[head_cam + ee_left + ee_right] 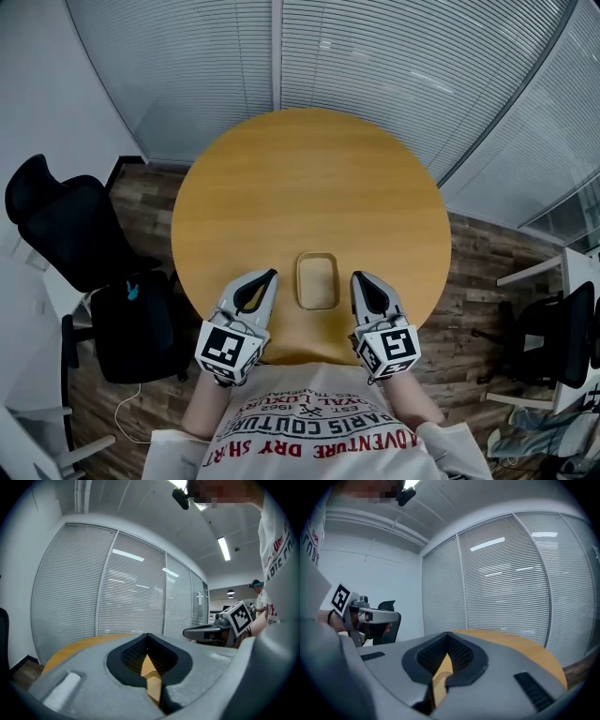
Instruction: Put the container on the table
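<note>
My left gripper (pixel 270 275) and my right gripper (pixel 357 276) are both clenched, jaws tip to tip and holding nothing. In each gripper view I see only bare tabletop through the slot behind the pads.

The container (pixel 317 280) sits on the round wooden table (pixel 309 169) at the table's 6 o'clock, close to the edge nearest me and open side up. It is a shallow, rounded-corner box, almost the same tan as the wood. My left gripper lies at its 9 o'clock and my right at its 3 o'clock. Both are just beside it and, as far as I can tell from the head view, not touching it. With the container on the table and both tongs empty, I judge the placing done.

It looks empty, thin-walled and light, and stiff enough to keep its shape under a modest squeeze. Its surface looks smooth, so I expect it to skate on the wood if nudged from the side. If I had to lift it, I would pinch one long wall at its middle, at 3 or 9 o'clock, with one pad inside the rim and one outside. I would squeeze gently so the wall does not flex.
</note>
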Motion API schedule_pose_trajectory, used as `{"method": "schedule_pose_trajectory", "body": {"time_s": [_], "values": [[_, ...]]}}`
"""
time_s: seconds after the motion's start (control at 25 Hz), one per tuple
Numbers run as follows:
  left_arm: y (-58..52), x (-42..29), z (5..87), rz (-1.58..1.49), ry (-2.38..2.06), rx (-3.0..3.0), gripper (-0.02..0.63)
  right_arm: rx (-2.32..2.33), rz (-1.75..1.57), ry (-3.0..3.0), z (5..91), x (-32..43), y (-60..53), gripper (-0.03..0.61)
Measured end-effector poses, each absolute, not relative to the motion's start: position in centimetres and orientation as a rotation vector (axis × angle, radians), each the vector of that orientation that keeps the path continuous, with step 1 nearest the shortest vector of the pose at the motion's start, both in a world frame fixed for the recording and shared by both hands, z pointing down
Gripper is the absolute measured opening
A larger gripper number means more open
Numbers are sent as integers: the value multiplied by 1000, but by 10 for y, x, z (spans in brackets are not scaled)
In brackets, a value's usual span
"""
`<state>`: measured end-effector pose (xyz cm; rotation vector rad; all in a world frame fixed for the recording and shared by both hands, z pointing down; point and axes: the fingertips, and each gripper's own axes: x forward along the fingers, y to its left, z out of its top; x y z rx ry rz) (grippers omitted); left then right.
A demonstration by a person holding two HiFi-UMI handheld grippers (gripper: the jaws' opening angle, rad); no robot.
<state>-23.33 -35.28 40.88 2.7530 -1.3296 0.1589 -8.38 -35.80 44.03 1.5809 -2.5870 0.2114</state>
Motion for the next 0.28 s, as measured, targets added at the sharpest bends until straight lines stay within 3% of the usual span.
{"method": "schedule_pose_trajectory", "body": {"time_s": [0.28], "values": [[-358,-241,412,146,-1339,2730,-2,1567,191,-2576,444,-90,-361,6]]}}
